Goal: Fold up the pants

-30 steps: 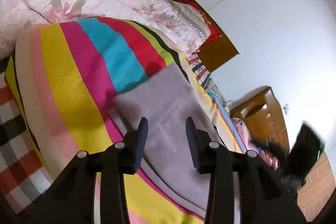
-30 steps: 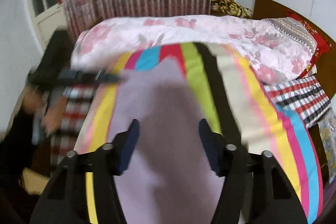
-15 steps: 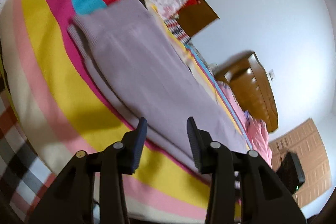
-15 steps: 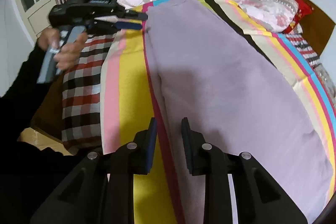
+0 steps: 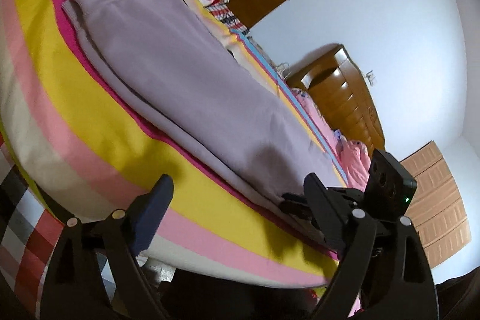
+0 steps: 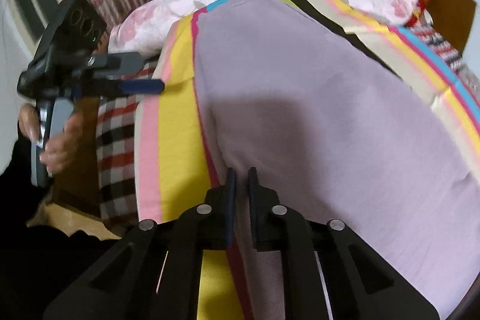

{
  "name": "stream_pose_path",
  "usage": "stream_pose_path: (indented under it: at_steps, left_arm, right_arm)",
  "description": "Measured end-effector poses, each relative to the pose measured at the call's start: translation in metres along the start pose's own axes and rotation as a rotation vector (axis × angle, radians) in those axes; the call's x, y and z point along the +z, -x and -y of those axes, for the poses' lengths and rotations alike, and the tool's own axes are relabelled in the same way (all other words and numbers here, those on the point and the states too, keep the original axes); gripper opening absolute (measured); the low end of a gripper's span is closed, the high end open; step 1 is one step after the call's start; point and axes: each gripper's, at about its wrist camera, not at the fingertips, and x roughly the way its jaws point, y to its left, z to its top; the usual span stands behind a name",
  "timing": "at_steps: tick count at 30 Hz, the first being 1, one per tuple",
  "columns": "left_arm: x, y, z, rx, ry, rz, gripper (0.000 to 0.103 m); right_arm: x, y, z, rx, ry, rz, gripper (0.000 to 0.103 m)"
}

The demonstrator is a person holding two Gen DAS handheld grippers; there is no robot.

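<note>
Pinching the lilac pants' (image 6: pixel 315 98) near edge, right hand-held gripper (image 6: pixel 241 176) clamps fabric; left hand-held gripper (image 5: pixel 240 185) gapes wide alongside.

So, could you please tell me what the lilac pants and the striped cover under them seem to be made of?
The lilac pants look like a soft, matte knit, perhaps fleece or jersey: no sheen, rounded thick edges, a ribbed band at the far end. The striped cover looks like smooth woven cotton with printed bands: flat, crisp-edged colours, slight sheen. Neither is certain from these views.
</note>
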Motion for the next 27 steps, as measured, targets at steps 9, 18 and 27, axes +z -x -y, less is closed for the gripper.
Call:
stream_pose_path:
  at_steps: [9, 18, 27]
  left_arm:
    - [0.000, -0.011, 0.007, -0.011, 0.009, -0.039, 0.088]
    - [0.000, -0.013, 0.021, -0.027, 0.019, -0.025, 0.089]
    - [0.030, -0.044, 0.009, -0.109, 0.141, -0.021, 0.078]
  right_arm:
    - [-0.001, -0.005, -0.037, -0.185, 0.234, -0.030, 0.005]
    - [-0.002, 0.013, -0.009, -0.062, 0.050, 0.074, 0.004]
    - [0.011, 0.042, 0.029, 0.088, -0.128, 0.179, 0.004]
